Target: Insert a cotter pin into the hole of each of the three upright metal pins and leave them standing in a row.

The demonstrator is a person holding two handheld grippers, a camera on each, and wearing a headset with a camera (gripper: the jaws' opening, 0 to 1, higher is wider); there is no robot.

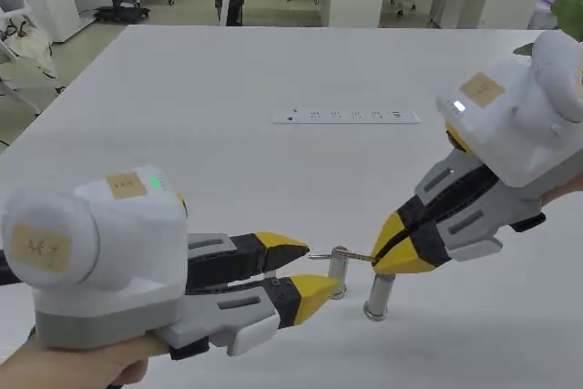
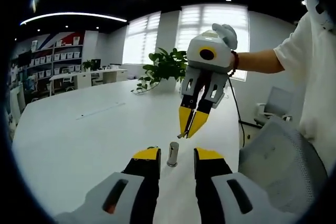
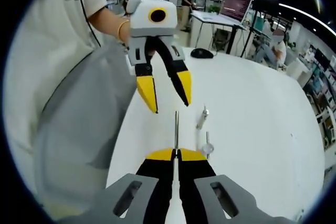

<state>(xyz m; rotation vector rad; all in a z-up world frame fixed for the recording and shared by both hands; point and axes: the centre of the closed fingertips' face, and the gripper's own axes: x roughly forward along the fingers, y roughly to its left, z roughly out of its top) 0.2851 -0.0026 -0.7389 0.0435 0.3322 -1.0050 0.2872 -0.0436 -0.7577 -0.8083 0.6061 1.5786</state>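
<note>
Right gripper (image 1: 381,258) jaws gripped cotter pin (image 1: 344,256) near top of upright metal pin (image 1: 338,274); left gripper (image 1: 316,268) jaws stood open facing that pin

Open table (image 1: 228,134) around upright pins (image 1: 378,298), power strip (image 1: 346,117) well apart

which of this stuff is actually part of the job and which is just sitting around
Job:
- cotter pin, held in the right gripper
- metal pin between the open left gripper jaws
- second metal pin beside it

Lying about:
- power strip
- potted plant
</note>
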